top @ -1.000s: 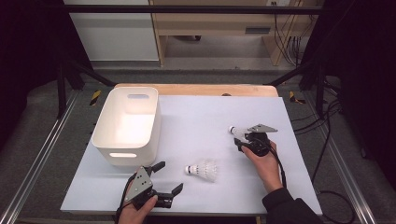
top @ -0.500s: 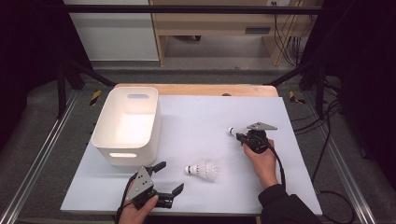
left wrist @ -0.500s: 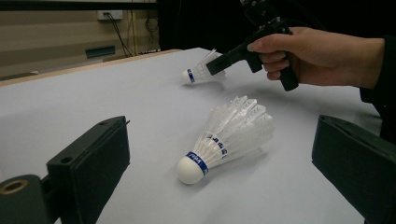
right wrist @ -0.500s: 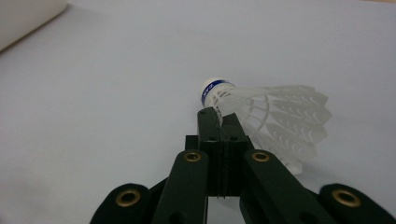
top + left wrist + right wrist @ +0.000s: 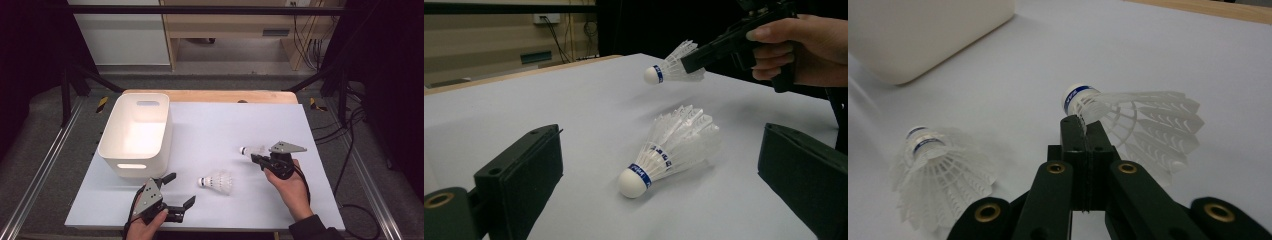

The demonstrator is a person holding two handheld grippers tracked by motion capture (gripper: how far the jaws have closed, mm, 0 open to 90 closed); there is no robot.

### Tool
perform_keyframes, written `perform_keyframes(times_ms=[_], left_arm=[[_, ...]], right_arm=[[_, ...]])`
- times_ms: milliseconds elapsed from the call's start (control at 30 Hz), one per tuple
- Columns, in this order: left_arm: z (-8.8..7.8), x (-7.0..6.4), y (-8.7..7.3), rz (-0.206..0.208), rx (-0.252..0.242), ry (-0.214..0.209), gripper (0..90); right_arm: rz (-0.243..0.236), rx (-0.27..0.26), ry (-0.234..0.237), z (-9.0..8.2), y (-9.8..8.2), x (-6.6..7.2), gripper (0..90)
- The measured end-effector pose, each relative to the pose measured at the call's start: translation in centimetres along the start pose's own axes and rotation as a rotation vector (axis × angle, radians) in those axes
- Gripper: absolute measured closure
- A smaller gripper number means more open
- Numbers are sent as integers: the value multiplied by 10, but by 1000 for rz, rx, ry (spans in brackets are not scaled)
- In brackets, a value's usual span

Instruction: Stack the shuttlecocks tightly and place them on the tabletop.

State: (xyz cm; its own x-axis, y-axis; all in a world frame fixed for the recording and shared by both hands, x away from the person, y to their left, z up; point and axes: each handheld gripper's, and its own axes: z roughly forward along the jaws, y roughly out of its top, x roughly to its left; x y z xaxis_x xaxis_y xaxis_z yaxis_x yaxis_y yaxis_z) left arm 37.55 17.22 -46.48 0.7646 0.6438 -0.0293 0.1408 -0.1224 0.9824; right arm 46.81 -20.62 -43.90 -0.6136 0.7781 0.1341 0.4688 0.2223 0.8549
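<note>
My right gripper point(image 5: 256, 156) is shut on the feather skirt of a white shuttlecock point(image 5: 251, 150) with a blue band, held just off the white table sheet at the right. The right gripper view shows its jaws point(image 5: 1079, 122) pressed together beside the cork of that shuttlecock point(image 5: 1133, 120). A second shuttlecock point(image 5: 216, 182) lies on its side in the front middle. My left gripper point(image 5: 181, 188) rests near the front edge with its jaws wide apart. In the left gripper view that lying shuttlecock point(image 5: 669, 147) is just ahead of the open jaws, untouched, and the held shuttlecock point(image 5: 669, 67) hangs farther off.
A white plastic bin point(image 5: 131, 167) with handle slots stands at the left of the sheet, and its wall point(image 5: 923, 35) appears at the top left of the right gripper view. A wooden table edge point(image 5: 210, 96) runs along the back. Metal frame rails flank both sides.
The right gripper has closed on the right-hand shuttlecock and drawn it a little toward the near side, off the sheet. The left gripper and the other shuttlecock have not moved.
</note>
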Motion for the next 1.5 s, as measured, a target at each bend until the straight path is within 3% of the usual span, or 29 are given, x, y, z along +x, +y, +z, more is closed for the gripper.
perform_keyframes(times_ms=[200, 267, 367, 767, 1233, 1500], left_arm=[[-1, 4, -1, -28, -14, 19, 40], [-1, 4, -1, -33, -21, 18, 40], [-2, 4, -1, -24, -17, 14, 39], [-3, 6, 0, -27, -22, 10, 39], [-3, 5, 0, -24, -26, 8, 39], [-3, 5, 0, -24, -25, 6, 39]], right_arm=[[4, -85, 11, -14, -22, 2, 900], [14, -61, 12, -15, -28, 0, 900], [27, -82, 19, -21, -30, -2, 900], [-9, -82, 37, -24, -36, 9, 900], [13, -117, 22, -34, -38, 6, 900], [-2, -108, 46, -33, -38, 13, 900]])
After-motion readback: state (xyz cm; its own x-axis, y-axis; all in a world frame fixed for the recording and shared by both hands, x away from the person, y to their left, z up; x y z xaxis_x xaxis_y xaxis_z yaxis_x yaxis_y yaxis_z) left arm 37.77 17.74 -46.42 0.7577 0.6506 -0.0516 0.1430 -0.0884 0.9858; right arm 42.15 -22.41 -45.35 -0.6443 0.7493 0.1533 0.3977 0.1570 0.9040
